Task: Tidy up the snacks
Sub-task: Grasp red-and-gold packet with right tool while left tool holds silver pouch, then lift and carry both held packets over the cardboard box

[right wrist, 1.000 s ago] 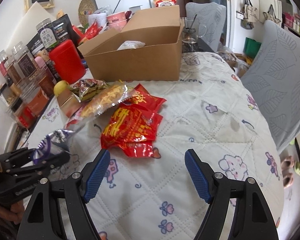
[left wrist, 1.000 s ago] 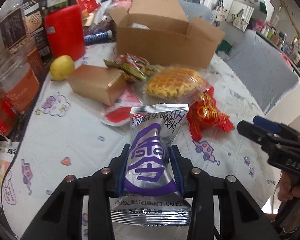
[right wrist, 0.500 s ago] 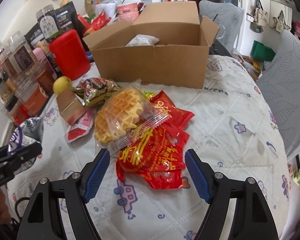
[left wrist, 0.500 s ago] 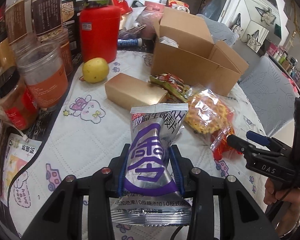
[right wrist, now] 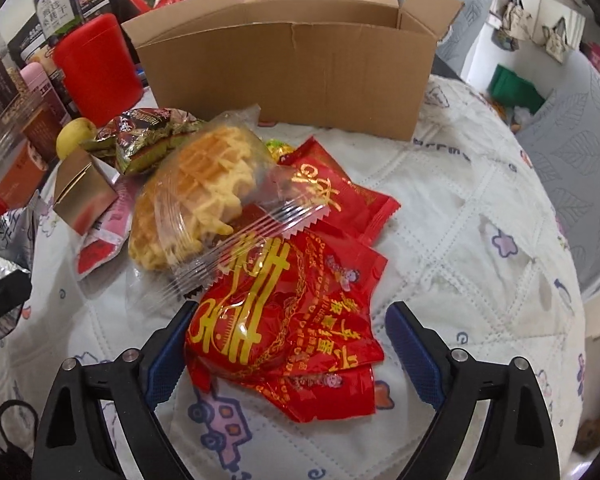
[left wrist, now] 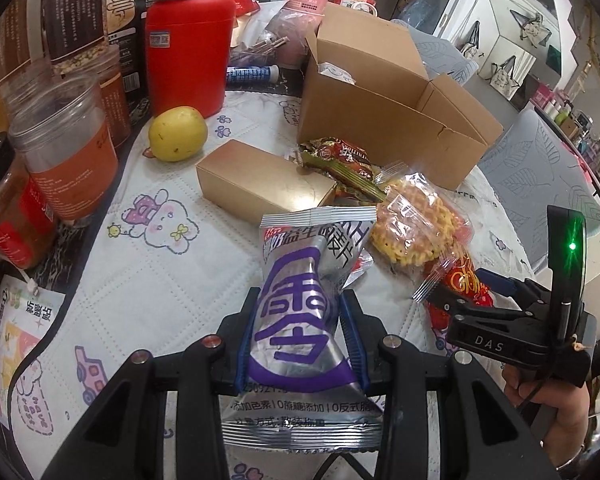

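My left gripper (left wrist: pixel 300 296) is shut on a silver and purple snack packet (left wrist: pixel 312 240), held upright above the quilted table cover. My right gripper (right wrist: pixel 292 312) points down at a pile of red snack packets (right wrist: pixel 284 332). Its jaws are closing, and the top red packet lies between them with the pads clear of it. A clear-wrapped waffle (right wrist: pixel 204 200) overlaps the red packets' far edge. Behind the pile stands an open cardboard box (right wrist: pixel 292 64). In the left wrist view the right gripper (left wrist: pixel 468 292) hovers over the red packets, a hand on its handle.
A small gold box (left wrist: pixel 260 180), a green and red packet (left wrist: pixel 340 160) and a yellow fruit (left wrist: pixel 178 138) lie left of the pile. A red canister (left wrist: pixel 188 40) and jars (left wrist: pixel 68 152) crowd the left edge. A grey chair (left wrist: pixel 540 184) stands at the right.
My right gripper has moved down and forward, so the red packets now sit between its fingers. My left gripper carried the silver packet sideways, toward the jars.
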